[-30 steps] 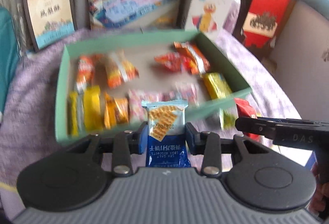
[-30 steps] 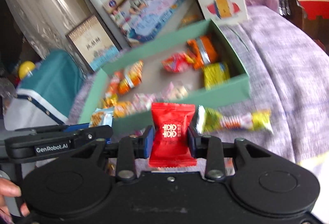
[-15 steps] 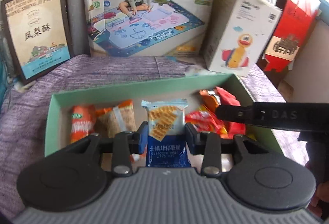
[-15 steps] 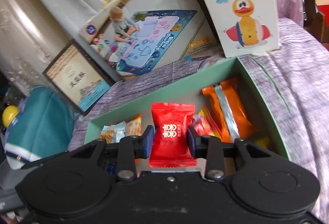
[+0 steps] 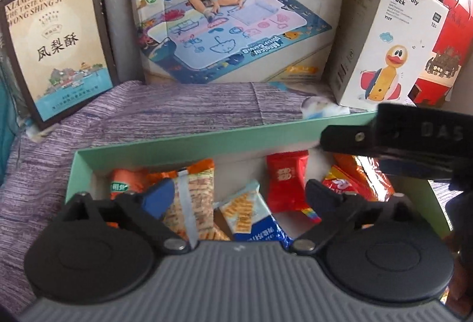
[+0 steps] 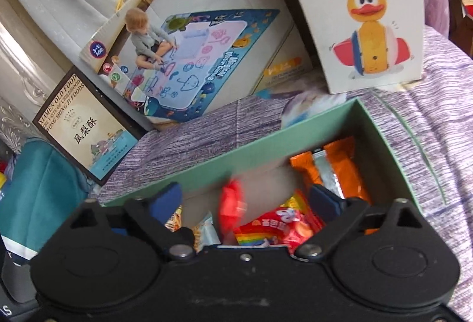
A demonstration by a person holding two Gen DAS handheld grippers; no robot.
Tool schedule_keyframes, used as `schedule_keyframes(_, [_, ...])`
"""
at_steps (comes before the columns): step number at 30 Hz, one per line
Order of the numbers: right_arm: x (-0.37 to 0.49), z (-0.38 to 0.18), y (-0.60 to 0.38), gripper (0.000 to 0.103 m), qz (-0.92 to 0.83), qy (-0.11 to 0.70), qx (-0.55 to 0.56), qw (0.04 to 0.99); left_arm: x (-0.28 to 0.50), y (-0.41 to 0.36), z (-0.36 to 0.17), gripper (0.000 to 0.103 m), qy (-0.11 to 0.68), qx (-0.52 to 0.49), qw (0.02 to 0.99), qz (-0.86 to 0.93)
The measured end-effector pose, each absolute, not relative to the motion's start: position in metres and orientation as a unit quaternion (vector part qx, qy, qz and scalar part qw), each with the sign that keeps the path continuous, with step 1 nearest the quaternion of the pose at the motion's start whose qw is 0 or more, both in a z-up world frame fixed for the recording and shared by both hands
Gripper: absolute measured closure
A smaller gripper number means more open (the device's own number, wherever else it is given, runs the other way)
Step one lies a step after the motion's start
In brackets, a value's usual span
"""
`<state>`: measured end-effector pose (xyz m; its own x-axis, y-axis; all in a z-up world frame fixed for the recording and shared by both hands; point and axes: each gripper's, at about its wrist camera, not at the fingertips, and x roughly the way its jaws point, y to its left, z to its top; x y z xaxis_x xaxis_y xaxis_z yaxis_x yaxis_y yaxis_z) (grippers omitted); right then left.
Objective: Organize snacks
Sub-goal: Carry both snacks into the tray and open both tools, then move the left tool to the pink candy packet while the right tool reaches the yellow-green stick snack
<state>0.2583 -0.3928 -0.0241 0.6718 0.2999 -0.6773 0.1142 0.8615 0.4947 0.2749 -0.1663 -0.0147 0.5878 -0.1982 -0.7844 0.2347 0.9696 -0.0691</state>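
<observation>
A green box (image 5: 189, 141) holds several snack packets. My left gripper (image 5: 239, 195) is open above it. A blue cracker packet (image 5: 251, 215) lies loose in the box between its fingers. My right gripper (image 6: 245, 200) is open over the same box (image 6: 260, 150). A red packet (image 6: 232, 209) is blurred between its fingers, free of them; it also shows in the left wrist view (image 5: 285, 183). Orange packets (image 6: 334, 171) and a rainbow candy packet (image 6: 278, 227) lie at the box's right end. The right gripper's body (image 5: 414, 144) shows at right in the left wrist view.
The box sits on a purple cloth (image 5: 177, 112). Behind it stand a drawing-mat box (image 5: 230, 17), a Roly-Poly Duck box (image 5: 390, 44) and a pineapple-cake box (image 5: 56, 47). A red bag (image 5: 443, 56) is at far right. A teal cushion (image 6: 38, 192) is at left.
Both grippers have opened. The blue cracker packet and the red packet have left their jaws and dropped into the green box. Both grippers moved closer over the box.
</observation>
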Motion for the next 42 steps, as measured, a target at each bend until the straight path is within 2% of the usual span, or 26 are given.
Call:
schedule_keyframes(3, [0.248,-0.019,-0.397,0.000,0.049,0.401,0.263,0.876,0.266,-0.163,-0.009,0.000,0.439,0.013,0.889,-0.125])
schedule_keyframes(25, [0.118,0.024,-0.412,0.000,0.067,0.377,0.254,0.888,0.142,-0.149,0.046,0.000,0.430,0.010,0.887,-0.168])
schedule_keyframes(42, [0.033,-0.012,-0.459,0.000,0.034,0.403,0.279,0.871,0.077,-0.142,0.021,0.000,0.464,0.017,0.863,-0.201])
